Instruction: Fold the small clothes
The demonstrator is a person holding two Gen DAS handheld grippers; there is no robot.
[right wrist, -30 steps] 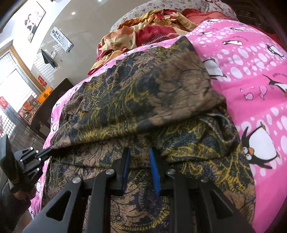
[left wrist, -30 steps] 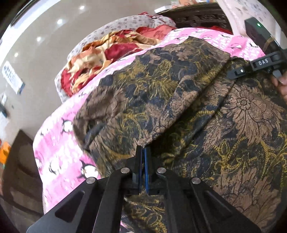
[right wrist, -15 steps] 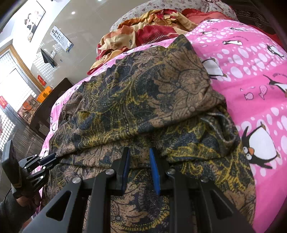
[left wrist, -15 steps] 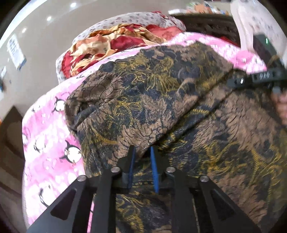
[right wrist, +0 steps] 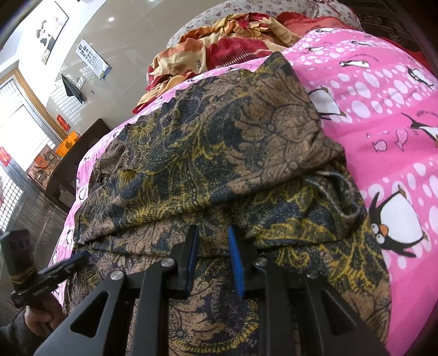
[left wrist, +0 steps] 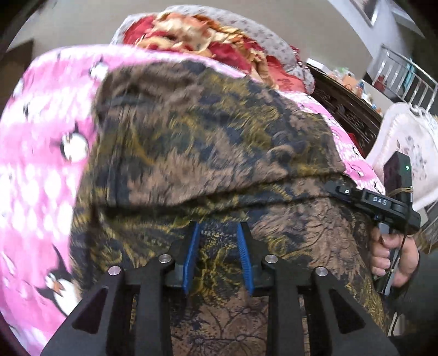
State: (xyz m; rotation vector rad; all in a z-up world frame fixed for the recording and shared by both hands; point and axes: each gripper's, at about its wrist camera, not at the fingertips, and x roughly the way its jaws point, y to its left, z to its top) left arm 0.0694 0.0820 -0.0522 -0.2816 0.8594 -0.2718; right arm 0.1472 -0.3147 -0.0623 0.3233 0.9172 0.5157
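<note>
Left wrist view: low, close above batik garment [left wrist: 219,142], looks forward-down along own fingers, blurred; faces far cushion pile [left wrist: 208,35]; right gripper [left wrist: 339,189] at right edge.

Right wrist view: same low, close, downward tilt, sharp; pink penguin sheet [right wrist: 383,109] right, left gripper [right wrist: 79,258] at lower left.

Shared: folded garment, sheet, cushion pile.

Both views are evenly and brightly lit, with no hard shadows cast on the patterned cloth [right wrist: 219,153]. Left of the cloth in the right wrist view, a window [right wrist: 24,131] is blown out to white, and a ceiling lamp [right wrist: 111,19] glares above it. The left wrist view is smeared by motion blur, strongest on the pink sheet [left wrist: 41,153] left of the cloth. Straight lines are bent and corners darkened by the fisheye lens.
</note>
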